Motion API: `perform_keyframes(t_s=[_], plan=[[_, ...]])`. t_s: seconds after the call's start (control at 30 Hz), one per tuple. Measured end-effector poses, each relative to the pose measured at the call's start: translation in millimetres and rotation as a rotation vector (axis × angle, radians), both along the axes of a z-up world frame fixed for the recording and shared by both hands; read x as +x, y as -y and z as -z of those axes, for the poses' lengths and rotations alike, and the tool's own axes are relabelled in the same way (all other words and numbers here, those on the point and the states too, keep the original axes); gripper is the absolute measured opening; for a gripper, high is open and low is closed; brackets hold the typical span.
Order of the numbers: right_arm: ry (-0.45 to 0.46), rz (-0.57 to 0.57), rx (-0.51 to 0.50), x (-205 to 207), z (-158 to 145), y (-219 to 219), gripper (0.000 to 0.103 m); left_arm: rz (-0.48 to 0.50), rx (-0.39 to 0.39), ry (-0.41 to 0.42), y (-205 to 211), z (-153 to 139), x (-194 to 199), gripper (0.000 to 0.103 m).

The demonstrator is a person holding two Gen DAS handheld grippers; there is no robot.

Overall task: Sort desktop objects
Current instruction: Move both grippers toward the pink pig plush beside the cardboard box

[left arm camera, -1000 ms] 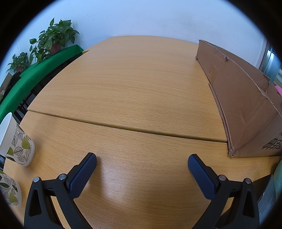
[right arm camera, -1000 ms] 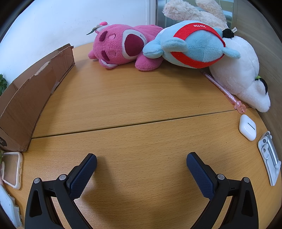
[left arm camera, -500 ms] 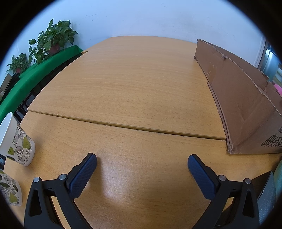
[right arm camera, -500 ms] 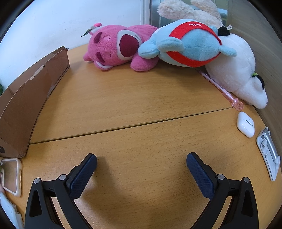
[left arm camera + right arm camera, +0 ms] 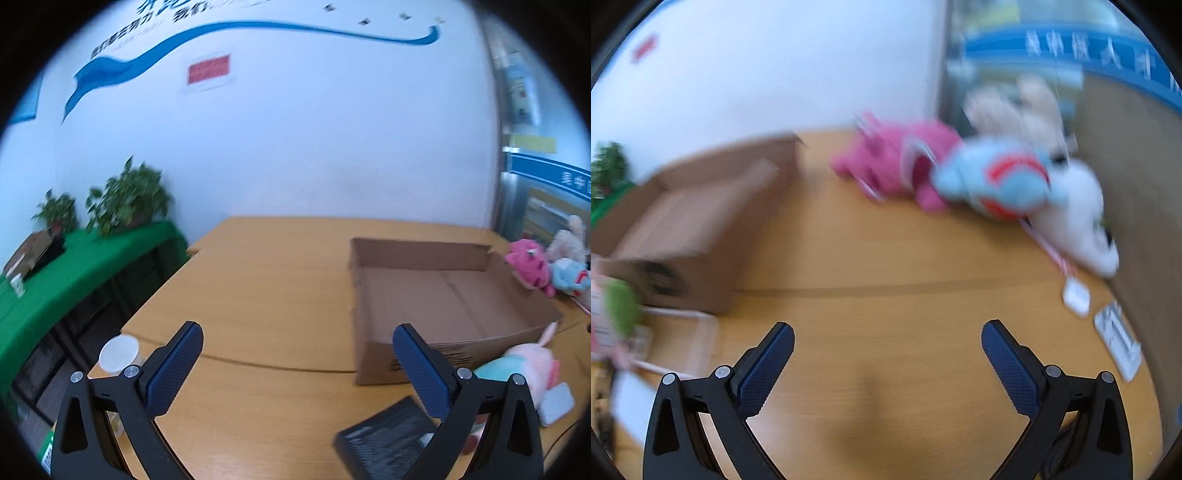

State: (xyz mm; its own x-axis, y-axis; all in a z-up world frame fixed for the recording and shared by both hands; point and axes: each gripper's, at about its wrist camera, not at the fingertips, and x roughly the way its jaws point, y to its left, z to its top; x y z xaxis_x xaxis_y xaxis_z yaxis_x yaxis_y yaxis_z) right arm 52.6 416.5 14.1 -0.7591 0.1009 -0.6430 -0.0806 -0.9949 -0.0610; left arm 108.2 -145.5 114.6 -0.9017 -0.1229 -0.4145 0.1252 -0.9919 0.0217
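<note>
My left gripper (image 5: 297,363) is open and empty, held well above the wooden table (image 5: 266,280). An open cardboard box (image 5: 443,295) lies ahead to its right, with nothing visible inside. A black flat object (image 5: 384,439) and a pastel plush toy (image 5: 524,369) sit near the right fingertip. A white paper cup (image 5: 119,353) stands at the lower left. My right gripper (image 5: 888,363) is open and empty above the table; the view is blurred. A pink plush (image 5: 897,162), a blue plush (image 5: 997,181) and a white plush (image 5: 1075,218) lie ahead. The box (image 5: 694,218) is at its left.
A white earbud case (image 5: 1076,297) and a grey clip-like item (image 5: 1117,338) lie by the right panel. A framed item (image 5: 676,339) and a green object (image 5: 620,310) are at the left. A green-covered shelf (image 5: 74,266) with potted plants (image 5: 129,199) stands beyond the table.
Both grippers have risen and tilted up from the tabletop, so the wall and the box's inside now show. Both stay open. The right view is now motion-blurred.
</note>
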Motion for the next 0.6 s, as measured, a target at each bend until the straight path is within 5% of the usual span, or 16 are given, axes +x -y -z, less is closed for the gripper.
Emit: perform_keyframes(t_s=[0.13,0.27,0.47,0.6], plan=[[-0.134,-0.133,0.026,32.6,-52.7,61.2,0.103,0.153,0.073,0.011,-34.2,-3.9,-4.3,0.103],[-0.177,-0.221,0.064,44.1,-72.5,122.8,0.103,0.275,0.158,0.047,-65.9,7.1,-16.4,0.103],[-0.104,-0.395,-0.041,55.3,-56.0,197.6,0.103,0.361,0.178,0.077,-102.7,22.5,-22.4,0.103],[-0.089,-0.401,-0.07,63.7,-44.7,222.9,0.103,0.382,0.169,0.102,-112.5,28.5,-18.6,0.103]])
